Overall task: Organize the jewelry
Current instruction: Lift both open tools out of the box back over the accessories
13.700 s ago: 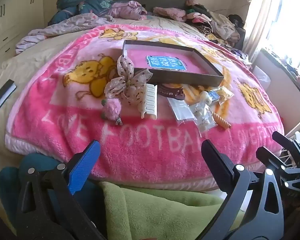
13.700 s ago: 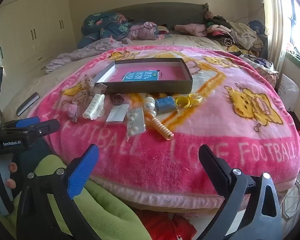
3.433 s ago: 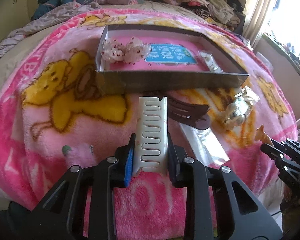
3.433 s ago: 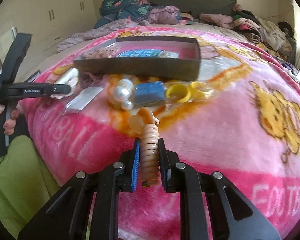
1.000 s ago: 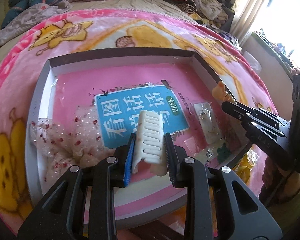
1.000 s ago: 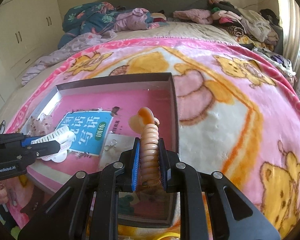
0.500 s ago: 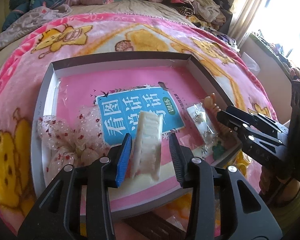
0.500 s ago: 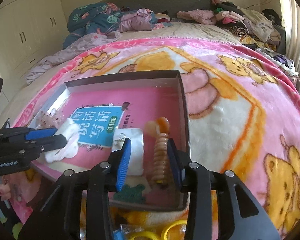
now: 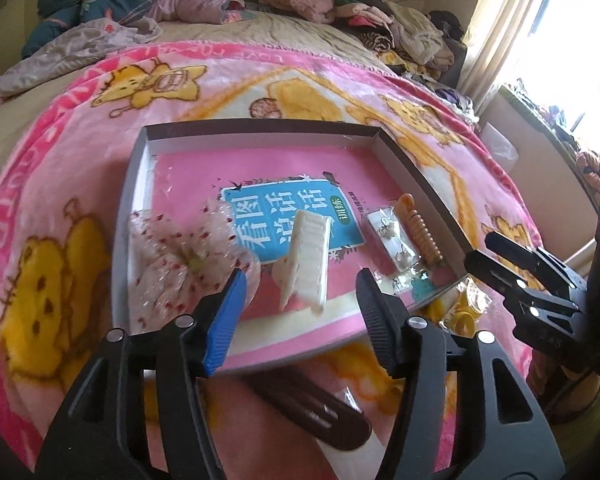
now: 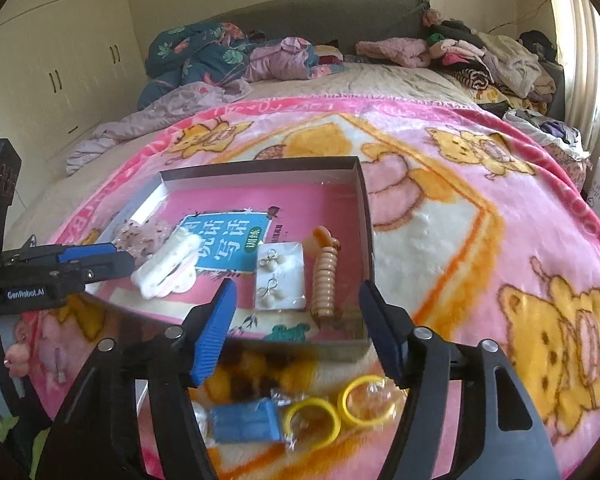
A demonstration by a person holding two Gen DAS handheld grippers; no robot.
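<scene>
So, in the box [image 9: 138, 184]: lace bow [image 9: 180, 258] at left, white clip [image 9: 306, 258] mid-frame, spiral tie [image 10: 324, 280] right. Both the left gripper [image 9: 300, 312] and right gripper [image 10: 296, 322] have fingers just spread, empty. Left out below (lower edge): brown clip [image 9: 312, 412], yellow rings [image 10: 336, 408].

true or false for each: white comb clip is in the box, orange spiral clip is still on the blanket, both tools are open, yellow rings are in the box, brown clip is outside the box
1. The white comb clip lies inside the box. True.
2. The orange spiral clip lies on the blanket. False: it lies inside the box, by its right wall.
3. The left tool and right tool are both open and hold nothing. True.
4. The yellow rings are in the box. False: they lie on the blanket in front of it.
5. The brown clip is outside the box. True.
</scene>
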